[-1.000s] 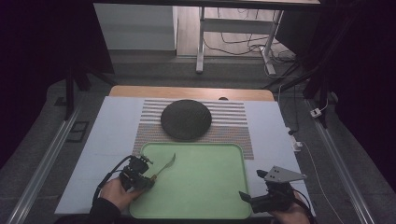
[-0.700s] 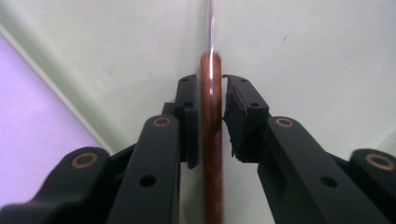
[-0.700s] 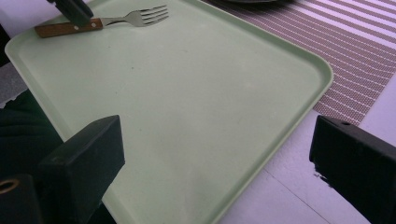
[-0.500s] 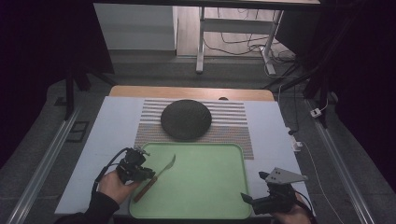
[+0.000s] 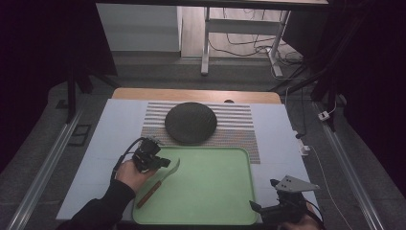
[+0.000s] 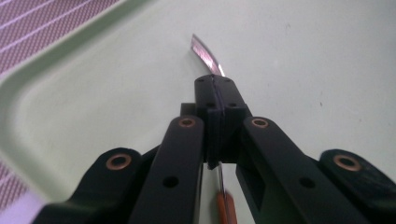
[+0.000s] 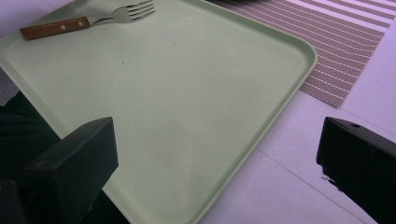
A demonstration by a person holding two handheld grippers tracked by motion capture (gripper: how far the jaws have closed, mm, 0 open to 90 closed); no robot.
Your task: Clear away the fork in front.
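Observation:
A fork (image 5: 158, 182) with a brown wooden handle lies slanted at the left edge of a light green tray (image 5: 210, 187), tines toward the far side. My left gripper (image 5: 160, 163) is at the fork's metal neck. In the left gripper view the jaws (image 6: 215, 86) are shut on the thin metal, with the fork's head (image 6: 205, 53) curving out beyond the tips over the tray (image 6: 303, 56). My right gripper (image 5: 264, 199) sits at the tray's near right corner, open and holding nothing. The right gripper view (image 7: 219, 149) shows the fork (image 7: 84, 21) at the tray's (image 7: 187, 93) far corner.
A round black plate (image 5: 190, 122) rests on a striped placemat (image 5: 239, 129) just beyond the tray. The placemat (image 7: 345, 51) also appears past the tray's corner. A white board (image 5: 110, 139) covers the table. Cables trail on the floor beyond it.
My left gripper has shifted a little away from me and to the right, along the fork toward its head. The right gripper has hardly moved.

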